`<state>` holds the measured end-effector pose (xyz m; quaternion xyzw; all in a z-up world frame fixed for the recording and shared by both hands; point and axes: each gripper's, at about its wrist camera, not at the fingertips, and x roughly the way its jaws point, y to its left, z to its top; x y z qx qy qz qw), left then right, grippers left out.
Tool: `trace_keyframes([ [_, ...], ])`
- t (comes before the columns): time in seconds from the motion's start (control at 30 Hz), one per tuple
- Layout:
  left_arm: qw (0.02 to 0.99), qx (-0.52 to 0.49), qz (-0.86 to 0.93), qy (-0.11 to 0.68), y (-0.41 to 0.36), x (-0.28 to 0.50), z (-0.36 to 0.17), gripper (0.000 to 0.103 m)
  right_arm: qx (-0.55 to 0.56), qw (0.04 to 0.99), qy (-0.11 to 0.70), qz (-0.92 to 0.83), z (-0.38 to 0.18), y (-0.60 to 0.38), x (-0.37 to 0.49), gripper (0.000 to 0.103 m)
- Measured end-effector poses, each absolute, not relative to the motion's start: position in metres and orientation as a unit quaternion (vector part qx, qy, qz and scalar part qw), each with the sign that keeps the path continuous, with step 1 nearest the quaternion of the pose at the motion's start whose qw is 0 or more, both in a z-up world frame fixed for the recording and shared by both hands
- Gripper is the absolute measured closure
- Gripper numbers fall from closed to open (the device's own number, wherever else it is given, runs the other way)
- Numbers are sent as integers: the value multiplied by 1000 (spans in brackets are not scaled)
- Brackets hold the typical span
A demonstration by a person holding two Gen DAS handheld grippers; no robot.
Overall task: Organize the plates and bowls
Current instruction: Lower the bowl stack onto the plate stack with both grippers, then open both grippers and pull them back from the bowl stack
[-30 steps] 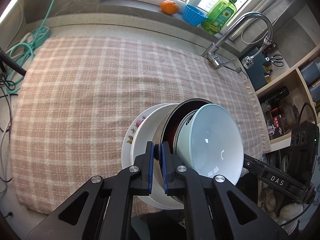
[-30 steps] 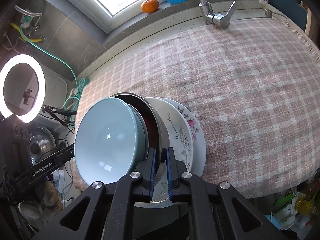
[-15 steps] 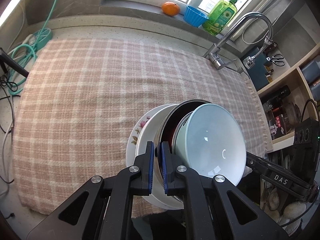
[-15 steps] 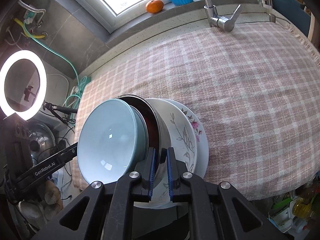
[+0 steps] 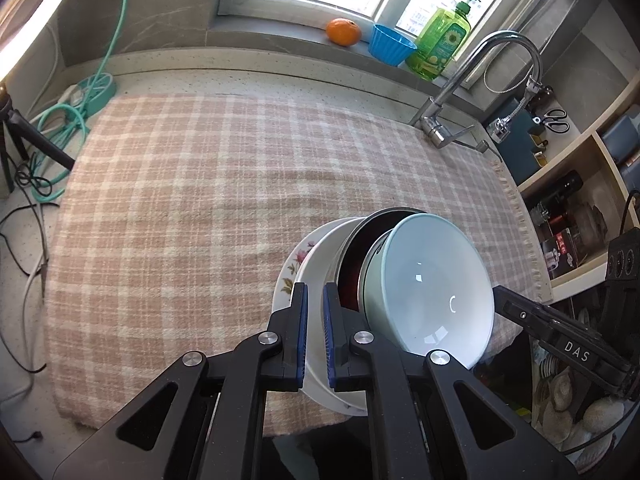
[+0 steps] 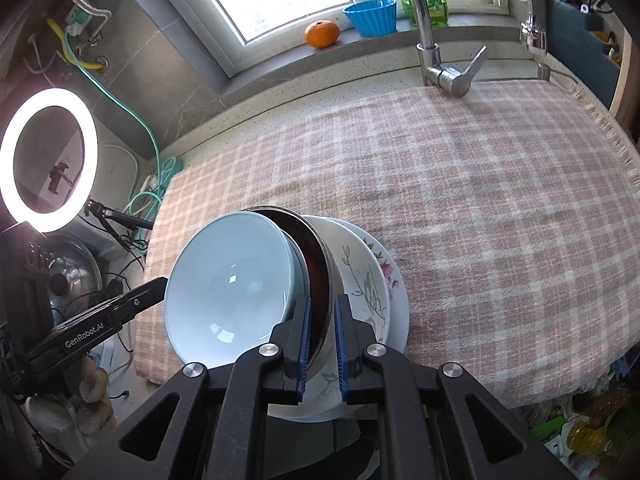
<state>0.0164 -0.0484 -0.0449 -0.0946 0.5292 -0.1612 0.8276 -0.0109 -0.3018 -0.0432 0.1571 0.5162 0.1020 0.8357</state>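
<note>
A tilted stack hangs over the front edge of the checked cloth (image 5: pixel 200 208). It holds a floral plate (image 5: pixel 294 264), a plain white plate (image 5: pixel 320 264), a metal bowl (image 5: pixel 356 256) with a dark red inside, and a light blue bowl (image 5: pixel 432 292). My left gripper (image 5: pixel 315 292) is shut on the white plate's rim. In the right wrist view my right gripper (image 6: pixel 322 304) is shut on the metal bowl's (image 6: pixel 316 256) rim, with the blue bowl (image 6: pixel 232 276) to its left and the floral plate (image 6: pixel 376 276) to its right. Each gripper shows at the other view's edge.
A faucet (image 5: pixel 472 80) rises at the cloth's far right corner. On the window sill stand an orange (image 5: pixel 343 32), a blue cup (image 5: pixel 390 44) and a green soap bottle (image 5: pixel 440 48). Shelves (image 5: pixel 580 184) stand at the right. A ring light (image 6: pixel 48 160) and cables are on the left.
Both grips hold as before. The views have tipped up a little, so more of the window sill shows.
</note>
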Motion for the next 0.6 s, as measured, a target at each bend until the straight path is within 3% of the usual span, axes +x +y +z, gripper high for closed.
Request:
trace_keyframes([
  [0.13,832,-90,-158,524,-45,12,-41,96,152,844,505,98,-38,-300,-16,88],
  [0.27,842,-78,-149,513,-43,4,-37,89,136,857,489,85,-34,-300,-24,84],
  [0.43,853,-60,-141,498,-49,-9,-26,84,116,870,471,85,-28,-299,-32,72],
  [0.53,868,-49,-124,478,-54,-16,-17,75,103,880,456,87,-22,-300,-34,56],
  [0.6,874,-47,-113,469,-55,-19,-13,70,93,888,443,85,-18,-302,-37,55],
])
